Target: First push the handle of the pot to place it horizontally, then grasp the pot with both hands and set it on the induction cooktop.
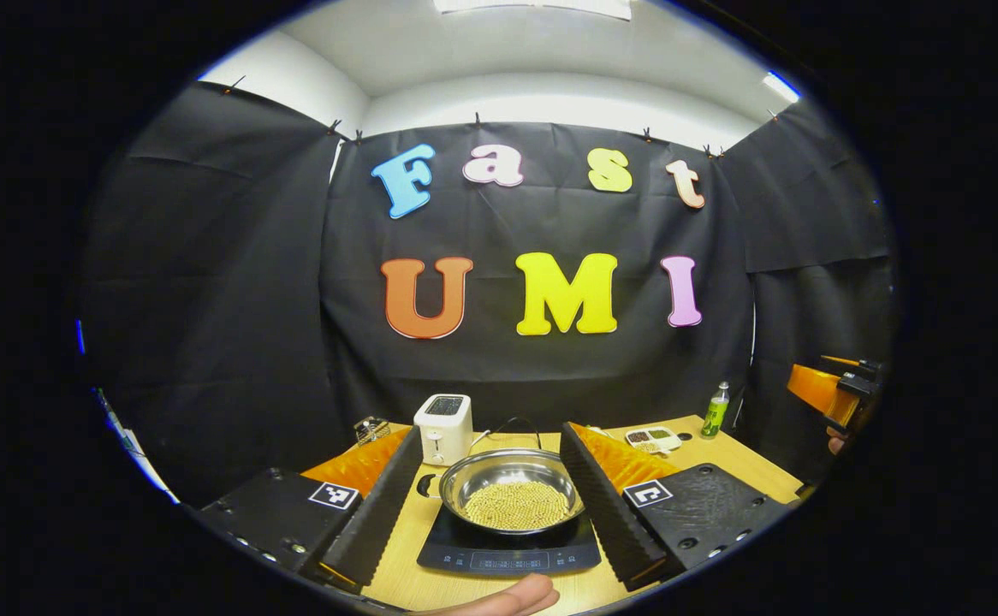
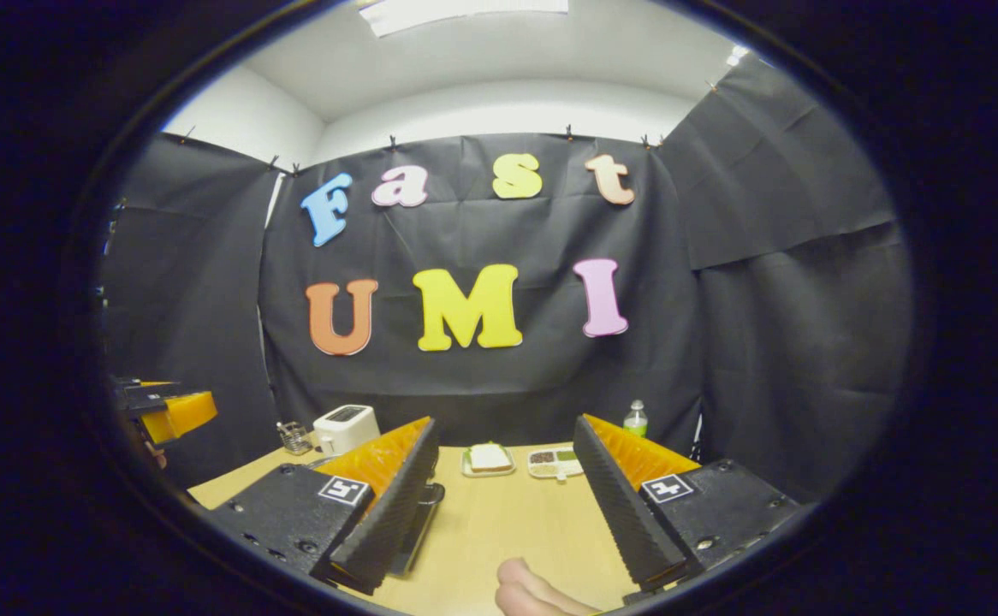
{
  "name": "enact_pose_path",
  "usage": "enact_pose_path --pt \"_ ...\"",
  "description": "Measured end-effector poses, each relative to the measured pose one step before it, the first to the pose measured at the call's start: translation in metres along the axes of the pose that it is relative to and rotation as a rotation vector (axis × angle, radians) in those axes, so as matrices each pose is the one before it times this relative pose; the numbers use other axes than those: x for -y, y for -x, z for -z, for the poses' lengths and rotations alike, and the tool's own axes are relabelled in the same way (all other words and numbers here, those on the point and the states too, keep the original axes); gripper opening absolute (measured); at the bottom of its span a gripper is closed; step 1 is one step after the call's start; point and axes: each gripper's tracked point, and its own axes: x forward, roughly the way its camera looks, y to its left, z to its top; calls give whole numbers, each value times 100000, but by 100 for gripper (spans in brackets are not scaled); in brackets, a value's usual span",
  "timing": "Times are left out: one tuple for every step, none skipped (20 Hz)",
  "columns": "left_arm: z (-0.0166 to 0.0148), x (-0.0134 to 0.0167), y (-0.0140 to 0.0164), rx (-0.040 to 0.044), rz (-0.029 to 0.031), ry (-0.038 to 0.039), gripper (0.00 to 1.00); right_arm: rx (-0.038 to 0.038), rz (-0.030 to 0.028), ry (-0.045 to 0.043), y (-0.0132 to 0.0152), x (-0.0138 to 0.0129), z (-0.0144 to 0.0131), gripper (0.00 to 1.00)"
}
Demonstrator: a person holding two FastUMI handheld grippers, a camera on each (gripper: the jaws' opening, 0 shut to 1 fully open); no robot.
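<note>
Already seated on the induction cooktop, the steel pot, holding a bed of small pale beads, sits framed between the spread fingers of the left gripper in the left gripper view, with neither finger touching it. Its thin wire handle appears to arch up behind the far rim rather than lie flat, though the detail is too small to be sure, and a short dark side handle juts from the rim toward that view's left. Behind the pot stand a white toaster, a sectioned snack tray and a green bottle on the wooden table. Across the booth, the right gripper hangs over bare tabletop in the right gripper view, its jaws likewise wide apart and holding nothing, with a plate bearing a sandwich beyond it. Judging by how things lie, the carry looks done and both tools are clear of the pot; if the handle is indeed upright, the next move calls for a gentle sideways nudge without shifting the pot off the cooktop.
</note>
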Motion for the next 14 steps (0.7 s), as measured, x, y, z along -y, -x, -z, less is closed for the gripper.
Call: enact_pose_path --pt "-155 70 720 684 -810 628 96 551 690 565 936 533 -258 96" --pt "-82 574 751 405 520 567 96 336 257 353 1002 286 -320 100" --pt "-52 601 933 669 1464 -236 96 -289 127 266 959 182 -3 100" --pt "-75 427 1267 1425 570 -5 96 250 122 349 1076 293 -58 96" --pt "-91 209 963 908 525 506 96 -28 -102 585 930 280 8 100" --pt "265 374 1057 271 1243 762 96 787 -11 460 1029 212 34 96" --pt "193 389 880 482 647 923 96 1045 -442 319 951 144 -2 100" --pt "200 320 654 223 844 -256 96 1283 -690 253 968 53 7 96" --pt "40 354 530 695 1200 -955 96 937 -957 -39 853 -50 265 96" --pt "283 71 355 -205 50 -316 96 563 -276 -801 739 45 287 96" --pt "22 -335 430 203 -1395 -404 96 322 -1074 -398 548 -117 254 96" --pt "-246 -350 329 680 -1078 -92 96 689 -1010 37 519 -164 -29 96" --pt "-1 42 263 512 -496 310 96 564 -198 176 66 102 -95 96" --pt "-143 289 295 282 1154 27 96 154 670 93 248 182 -56 96"
